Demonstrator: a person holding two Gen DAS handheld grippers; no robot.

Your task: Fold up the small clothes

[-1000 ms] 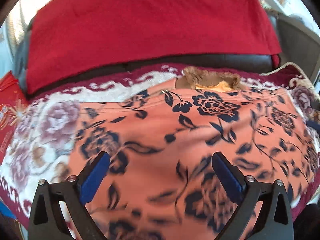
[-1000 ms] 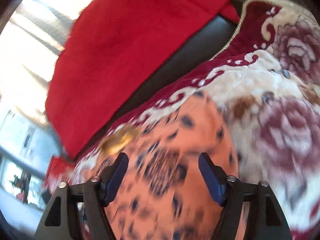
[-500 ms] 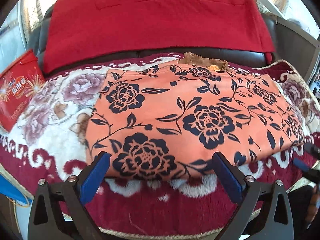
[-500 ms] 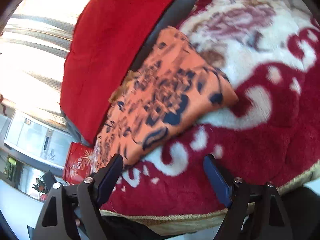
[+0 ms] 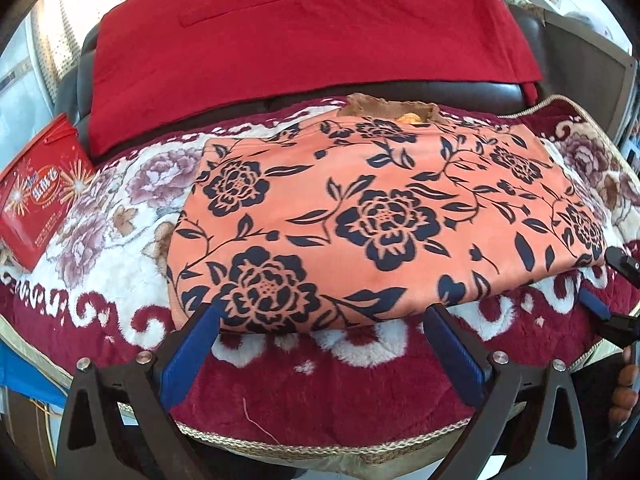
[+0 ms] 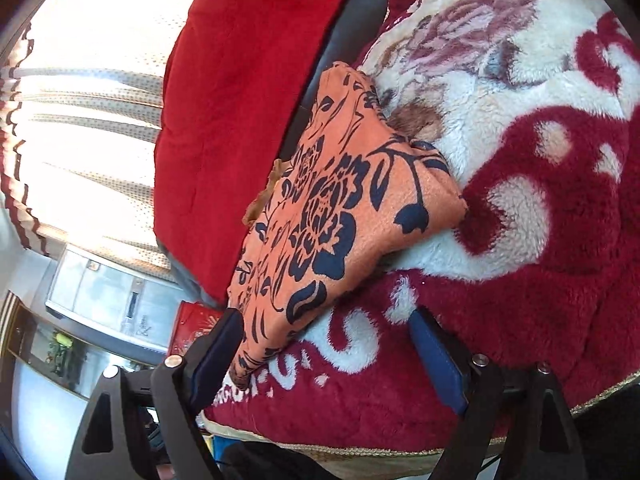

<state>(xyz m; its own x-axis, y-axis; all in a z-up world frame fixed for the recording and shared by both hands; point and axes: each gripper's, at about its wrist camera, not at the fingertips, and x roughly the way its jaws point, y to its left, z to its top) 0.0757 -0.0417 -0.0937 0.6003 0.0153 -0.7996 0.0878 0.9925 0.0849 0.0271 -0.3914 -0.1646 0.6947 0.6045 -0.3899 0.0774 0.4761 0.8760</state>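
The folded garment (image 5: 380,224) lies just ahead of the left gripper (image 5: 320,344), whose blue-padded jaws stand wide apart and hold nothing; its near edge sits just beyond the fingertips. From the right gripper (image 6: 324,344), also spread open and empty, the garment (image 6: 332,216) stretches away to the front left, its near corner close beside the left finger. It is a flat, roughly rectangular bundle of thin orange cloth printed with dark navy flowers and leaves, a brownish scrap showing at its far edge. It rests on a plush, fluffy blanket (image 5: 120,216) in maroon and cream. Beyond it hangs a red cloth (image 5: 304,36).
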